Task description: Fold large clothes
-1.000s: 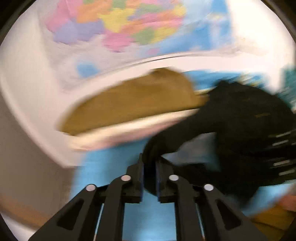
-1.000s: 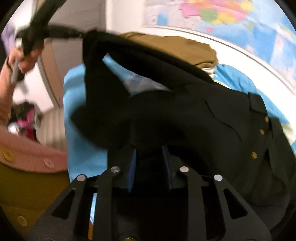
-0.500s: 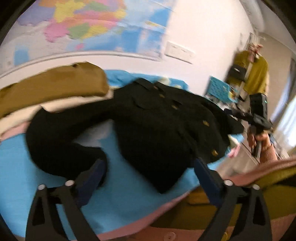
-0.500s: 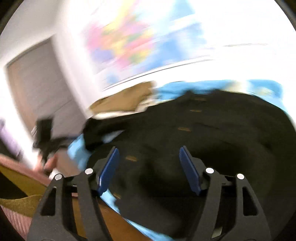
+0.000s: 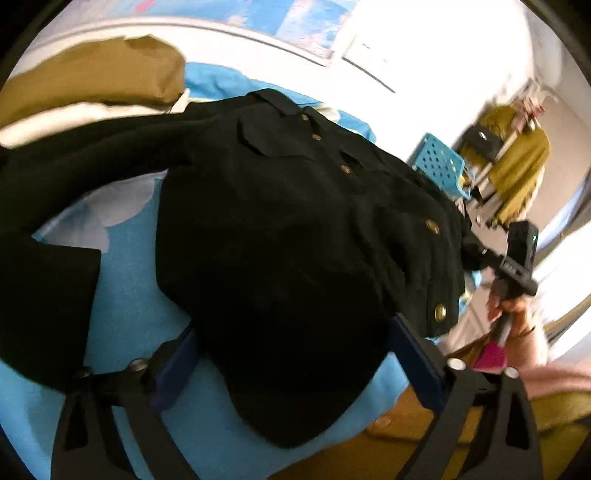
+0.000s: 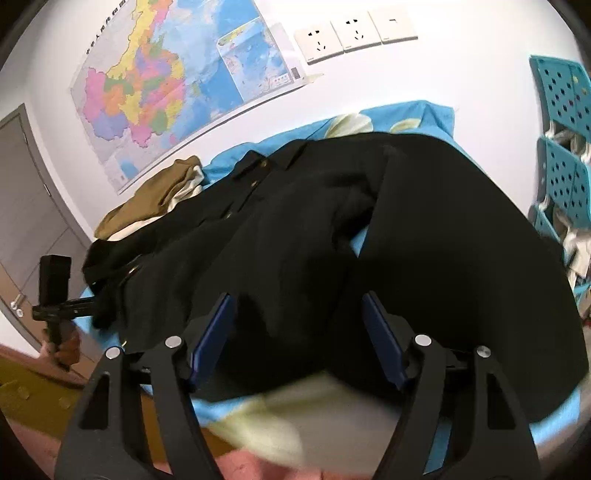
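You're holding the left gripper with its blue-padded fingers spread wide, nothing pinched between them, and the lower hem of the black jacket is lying right in the gap, over the blue sheet. The jacket is sprawling face-up across the bed, its gold buttons running up toward the collar at the far end, and one sleeve is curling round to the left side of that view, doubling back onto the sheet. Behind it, the tan garment is sitting on a pale one, near the wall. Over on the other camera, your right gripper is also standing open, pads well apart, hovering over the dark cloth where it's bunching into folds; whether the tips are touching the fabric I can't tell. A pale patch of the sheet is showing blurred just beneath those fingers. The wall map and the sockets are hanging above the bed, the teal perforated crates are stacking up at the right edge, and each gripper is showing in the other's view, the left one sitting at the jacket's far hem, the right one off the bed's corner
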Action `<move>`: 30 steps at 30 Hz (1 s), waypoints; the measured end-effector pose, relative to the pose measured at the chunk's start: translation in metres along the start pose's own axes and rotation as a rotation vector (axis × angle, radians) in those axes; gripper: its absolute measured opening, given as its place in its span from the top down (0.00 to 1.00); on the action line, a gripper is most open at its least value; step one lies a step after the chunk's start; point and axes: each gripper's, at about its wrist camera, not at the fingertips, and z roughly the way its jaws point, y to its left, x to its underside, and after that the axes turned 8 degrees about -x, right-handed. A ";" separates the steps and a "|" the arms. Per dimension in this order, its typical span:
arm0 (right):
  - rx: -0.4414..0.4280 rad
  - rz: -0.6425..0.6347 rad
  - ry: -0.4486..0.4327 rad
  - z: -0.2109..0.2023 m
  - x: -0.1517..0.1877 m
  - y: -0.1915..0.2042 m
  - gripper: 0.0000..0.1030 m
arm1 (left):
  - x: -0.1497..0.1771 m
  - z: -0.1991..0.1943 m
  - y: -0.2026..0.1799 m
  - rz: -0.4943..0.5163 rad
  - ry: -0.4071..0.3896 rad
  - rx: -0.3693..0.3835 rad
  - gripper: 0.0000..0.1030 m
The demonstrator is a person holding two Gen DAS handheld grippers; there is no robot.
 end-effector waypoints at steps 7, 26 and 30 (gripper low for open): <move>-0.155 0.093 -0.005 -0.029 -0.010 -0.013 0.81 | -0.009 -0.030 0.007 -0.110 0.023 0.082 0.81; 0.001 0.024 -0.037 -0.088 0.007 -0.023 0.36 | -0.002 -0.092 -0.014 0.084 -0.034 -0.195 0.22; 0.216 0.053 -0.035 -0.096 -0.002 -0.054 0.21 | -0.017 -0.123 -0.027 0.142 -0.180 -0.183 0.15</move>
